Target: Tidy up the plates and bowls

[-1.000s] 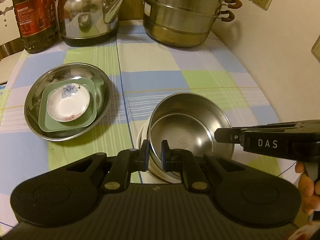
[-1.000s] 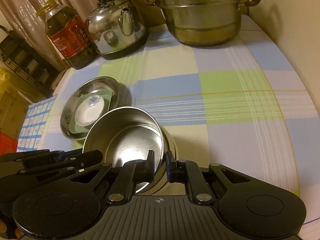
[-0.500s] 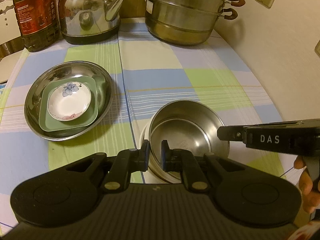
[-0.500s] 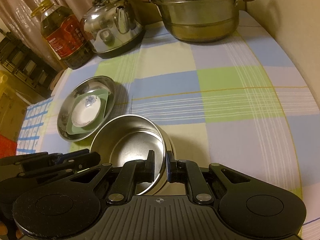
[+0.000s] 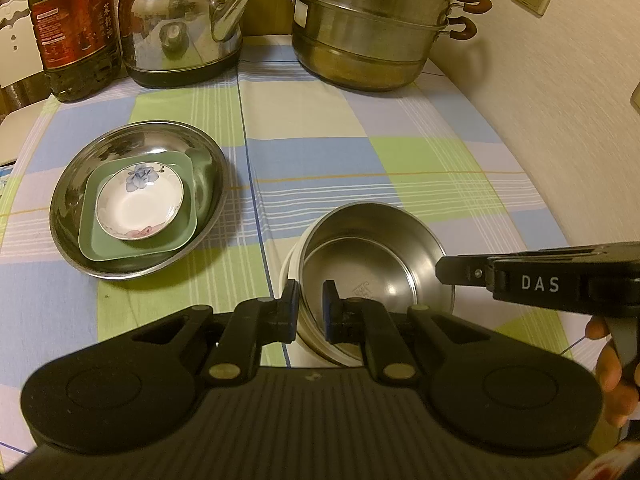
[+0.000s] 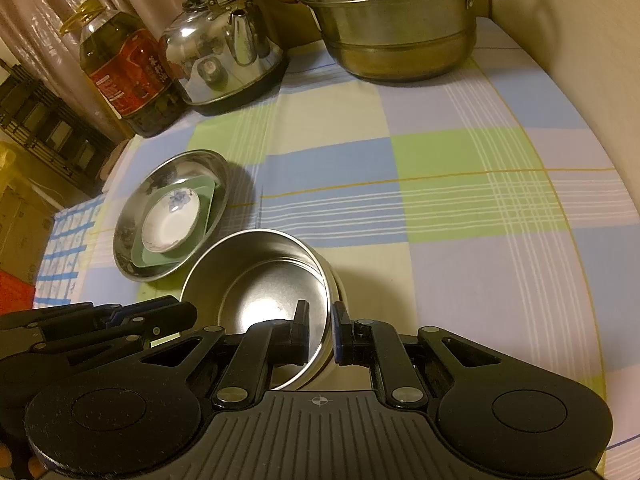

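Steel bowl (image 5: 372, 264) sits near the front of the bench (image 5: 400, 148), nested in a white bowl (image 5: 287, 272) whose rim only peeks out on its left side. Left gripper (image 5: 311, 304) jaws narrow, pinched on the steel bowl's near-left rim: one pad outside the wall, one inside. Right gripper (image 6: 321, 330) same thing on the bowl's right-hand rim in the right wrist view, jaws narrow, wall clamped between the pads; steel bowl (image 6: 256, 280) fills the space just ahead of it. In the left wrist view the right gripper (image 5: 448, 271) comes in from the right edge, tip at the bowl's right rim, with fingers of a hand (image 5: 612, 368) below it. In the right wrist view the left gripper (image 6: 176, 316) shows at the left, against the bowl's left rim. Whether the bowl is resting fully on the cloth or slightly lifted, cannot tell. Left of the bowl, apart from it: steel plate (image 5: 138, 196) holding a green square dish (image 5: 100, 240) with a white flowered saucer (image 5: 140, 204) on top. At the back of the bench: oil bottle (image 5: 72, 28), kettle (image 5: 180, 24), stacked steamer pot (image 5: 372, 28). Checked blue, green and cream cloth covers the bench.
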Motion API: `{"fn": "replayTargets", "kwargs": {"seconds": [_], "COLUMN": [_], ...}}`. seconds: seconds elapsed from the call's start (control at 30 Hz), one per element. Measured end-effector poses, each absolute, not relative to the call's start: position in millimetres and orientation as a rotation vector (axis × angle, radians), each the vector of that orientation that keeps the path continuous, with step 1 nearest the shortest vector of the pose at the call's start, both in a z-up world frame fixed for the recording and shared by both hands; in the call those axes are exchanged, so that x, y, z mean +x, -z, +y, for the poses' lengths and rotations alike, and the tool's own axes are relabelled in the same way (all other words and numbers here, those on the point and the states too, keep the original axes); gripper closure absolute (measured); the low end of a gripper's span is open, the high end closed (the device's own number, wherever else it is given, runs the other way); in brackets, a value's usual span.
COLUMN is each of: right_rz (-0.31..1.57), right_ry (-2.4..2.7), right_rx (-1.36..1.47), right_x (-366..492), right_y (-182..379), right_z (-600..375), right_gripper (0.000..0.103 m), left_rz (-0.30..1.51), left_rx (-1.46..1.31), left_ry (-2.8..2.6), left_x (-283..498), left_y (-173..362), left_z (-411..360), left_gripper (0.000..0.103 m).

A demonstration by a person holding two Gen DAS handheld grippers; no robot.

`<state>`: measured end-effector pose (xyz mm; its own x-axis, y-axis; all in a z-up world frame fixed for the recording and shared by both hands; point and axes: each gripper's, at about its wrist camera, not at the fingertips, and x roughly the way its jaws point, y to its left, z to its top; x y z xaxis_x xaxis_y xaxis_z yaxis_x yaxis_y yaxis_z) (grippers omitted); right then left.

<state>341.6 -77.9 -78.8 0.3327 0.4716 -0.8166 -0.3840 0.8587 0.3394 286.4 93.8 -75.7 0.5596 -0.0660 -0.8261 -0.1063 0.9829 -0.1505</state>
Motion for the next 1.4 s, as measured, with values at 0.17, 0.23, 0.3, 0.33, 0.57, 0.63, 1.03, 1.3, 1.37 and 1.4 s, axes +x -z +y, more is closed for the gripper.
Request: {"fn": "replayTargets", "kwargs": {"seconds": [0.17, 0.23, 0.3, 0.33, 0.57, 0.63, 1.03, 1.3, 1.37, 1.4], "right_rz": [1.089, 1.084, 1.078, 1.075, 1.047, 1.034, 0.994, 0.948, 0.923, 0.917], "right_ry": [-0.565, -0.566, -0.569, -0.571, -0.588, -0.598, -0.595, -0.636, -0.659, -0.666], "right_rx": [0.087, 0.086, 0.085, 0.083, 0.058, 0.068, 0.249, 0.184, 0.142, 0.129], "right_x": [338.6, 337.2, 335.5, 334.4, 320.0, 314.1, 267.7, 227.5, 214.6, 208.2], "right_y": [76.5, 75.1, 73.7, 72.7, 65.5, 63.0, 44.3, 33.9, 32.6, 33.2], "right_z": [-78.9, -79.8, -80.7, -81.4, -89.3, -94.8, -151.0, -171.1, -173.1, -174.5], "right_gripper": [0.092, 0.092, 0.092, 0.092, 0.09, 0.086, 0.063, 0.063, 0.063, 0.063], "left_rz": [0.972, 0.968, 0.962, 0.958, 0.933, 0.923, 0.859, 0.867, 0.873, 0.875], "left_rx": [-0.192, -0.194, -0.196, -0.197, -0.209, -0.217, -0.249, -0.272, -0.262, -0.258], "left_ry": [-0.027, -0.028, -0.03, -0.032, -0.043, -0.049, -0.139, -0.182, -0.199, -0.207], "left_x": [282.6, 280.6, 278.4, 276.9, 259.3, 252.3, 184.9, 131.9, 119.6, 113.3], "left_y": [74.0, 72.3, 70.0, 68.8, 57.6, 53.6, 24.1, 21.8, 22.9, 23.5], "left_z": [91.9, 90.7, 89.7, 89.3, 85.5, 85.1, 79.0, 78.3, 77.1, 76.2], "left_gripper": [0.093, 0.093, 0.093, 0.093, 0.092, 0.087, 0.087, 0.086, 0.086, 0.085]}}
